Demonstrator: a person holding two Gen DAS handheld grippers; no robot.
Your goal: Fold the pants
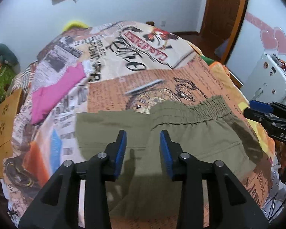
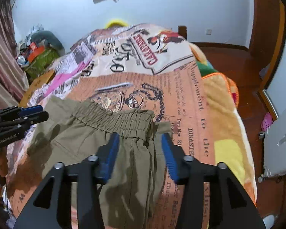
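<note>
Olive green pants [image 1: 190, 139] with a gathered elastic waistband lie folded on the newspaper-print bed cover [image 1: 143, 43]. My left gripper [image 1: 143, 133] hovers over their left part, blue pads apart, with no cloth pinched between them. In the right wrist view the pants [image 2: 85, 133] spread below my right gripper [image 2: 140, 136]. It stands open just short of the waistband's right end, and the cloth lies flat beneath it. Each gripper shows in the other's view: the right gripper [image 1: 261, 110] at the right edge, the left gripper [image 2: 38, 112] at the left edge.
A pink garment [image 1: 55, 95] lies on the bed cover to the far left. A yellow and orange blanket [image 2: 225, 133] hangs along the bed's right side. A white suitcase [image 1: 270, 78] stands on the floor to the right, and cardboard [image 1: 5, 126] leans at the left.
</note>
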